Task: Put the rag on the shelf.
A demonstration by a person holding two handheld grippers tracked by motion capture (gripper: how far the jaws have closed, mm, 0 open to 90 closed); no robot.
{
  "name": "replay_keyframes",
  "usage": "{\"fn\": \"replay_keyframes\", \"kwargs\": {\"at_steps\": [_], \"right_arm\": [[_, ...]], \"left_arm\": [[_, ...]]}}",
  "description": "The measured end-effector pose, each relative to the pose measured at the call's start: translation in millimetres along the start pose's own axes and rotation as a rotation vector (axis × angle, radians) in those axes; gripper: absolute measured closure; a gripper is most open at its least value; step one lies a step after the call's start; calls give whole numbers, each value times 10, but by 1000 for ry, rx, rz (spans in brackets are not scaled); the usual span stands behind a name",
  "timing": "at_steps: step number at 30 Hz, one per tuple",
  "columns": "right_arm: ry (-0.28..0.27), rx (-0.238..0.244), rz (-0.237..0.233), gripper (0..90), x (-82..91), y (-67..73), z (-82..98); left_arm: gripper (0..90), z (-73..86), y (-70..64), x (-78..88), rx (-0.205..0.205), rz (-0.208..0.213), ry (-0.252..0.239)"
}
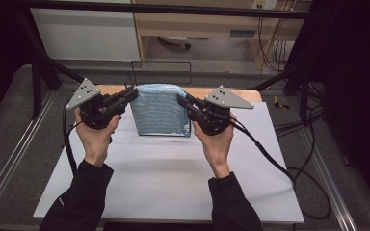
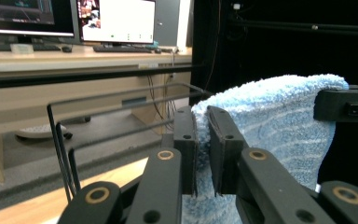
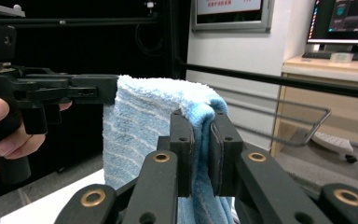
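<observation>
Towel hangs between left claw and right claw, blocking straight path between them. Wire rack stands just behind towel at far edge of worktop. Near worktop bare: open room below and before towel. Outer sides free.

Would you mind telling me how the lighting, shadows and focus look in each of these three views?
High view: even light, the towel casts a thin shadow on the white table, and the edges fall into darkness. Left gripper view: the towel is sharp, the monitor behind is blown out white, and the right side is black. Right gripper view: the towel is crisp, the backdrop dark at left and bright at right.
</observation>
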State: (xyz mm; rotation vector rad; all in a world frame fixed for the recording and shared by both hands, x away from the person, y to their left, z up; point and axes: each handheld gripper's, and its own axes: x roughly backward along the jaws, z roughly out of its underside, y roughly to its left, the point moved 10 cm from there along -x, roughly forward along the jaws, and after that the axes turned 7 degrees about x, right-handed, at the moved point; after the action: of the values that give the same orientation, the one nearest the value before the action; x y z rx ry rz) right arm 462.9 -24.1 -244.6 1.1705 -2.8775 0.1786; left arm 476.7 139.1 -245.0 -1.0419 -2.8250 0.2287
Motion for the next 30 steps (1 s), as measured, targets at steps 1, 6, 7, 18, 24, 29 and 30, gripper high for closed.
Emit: {"fn": "replay_keyframes", "kwargs": {"at_steps": [1,6,7,18,24,29,30], "right_arm": [[-5,-1,3,821,-5,-5,-29],[-31,15,20,821,-35,-30,-179],[-34,17,23,821,-42,-35,-208],[-86,47,52,822,-120,-103,-575],[-104,54,65,822,-170,-154,-694],[-116,64,72,823,-237,-197,-803],[-120,63,74,822,-247,-209,-827]], "left_arm": [[823,-28,1,-2,-2,-1,-5],[823,-176,4,-15,-3,-3,-37],[824,-206,7,-16,-4,-5,-43],[825,-530,21,-46,-2,-8,-107],[824,-690,38,-75,-7,-16,-134],[825,-820,83,-102,-4,-21,-151],[825,-846,86,-109,-1,-20,-156]]}}
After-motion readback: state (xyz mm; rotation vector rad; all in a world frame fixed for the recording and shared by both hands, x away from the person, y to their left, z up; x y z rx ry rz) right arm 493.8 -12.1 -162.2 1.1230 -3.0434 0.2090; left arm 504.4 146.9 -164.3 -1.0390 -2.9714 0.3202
